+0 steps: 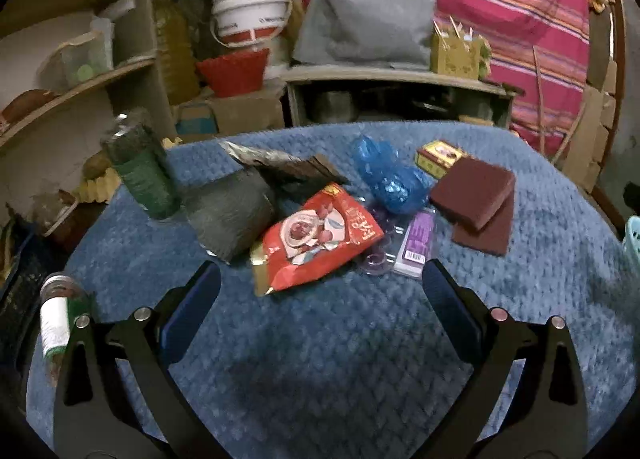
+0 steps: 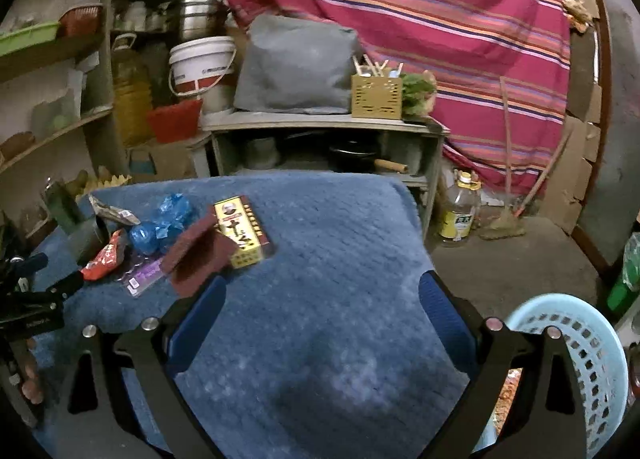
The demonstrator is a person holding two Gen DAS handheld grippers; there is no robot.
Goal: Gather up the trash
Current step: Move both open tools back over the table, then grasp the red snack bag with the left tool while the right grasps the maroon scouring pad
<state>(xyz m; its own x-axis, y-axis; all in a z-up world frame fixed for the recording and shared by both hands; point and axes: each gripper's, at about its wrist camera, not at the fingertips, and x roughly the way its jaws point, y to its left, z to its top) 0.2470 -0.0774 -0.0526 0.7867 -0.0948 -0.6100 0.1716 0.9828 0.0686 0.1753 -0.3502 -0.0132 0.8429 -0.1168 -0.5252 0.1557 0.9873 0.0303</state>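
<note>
Both my claws stand spread and empty: left gripper (image 1: 320, 287), right gripper (image 2: 320, 299). Step in hand: selecting the next piece. The red snack wrapper (image 1: 320, 235) lies at 12 o'clock just ahead of my left fingers; the blue basket (image 2: 576, 359) waits at 4 o'clock. Next: advance, straddle the wrapper, close.

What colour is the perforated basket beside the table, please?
Light blue basket; it shows best in the right wrist view.

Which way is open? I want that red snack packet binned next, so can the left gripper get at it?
Probably yes: the left gripper is open, and the red snack packet lies uncovered just ahead.
</note>
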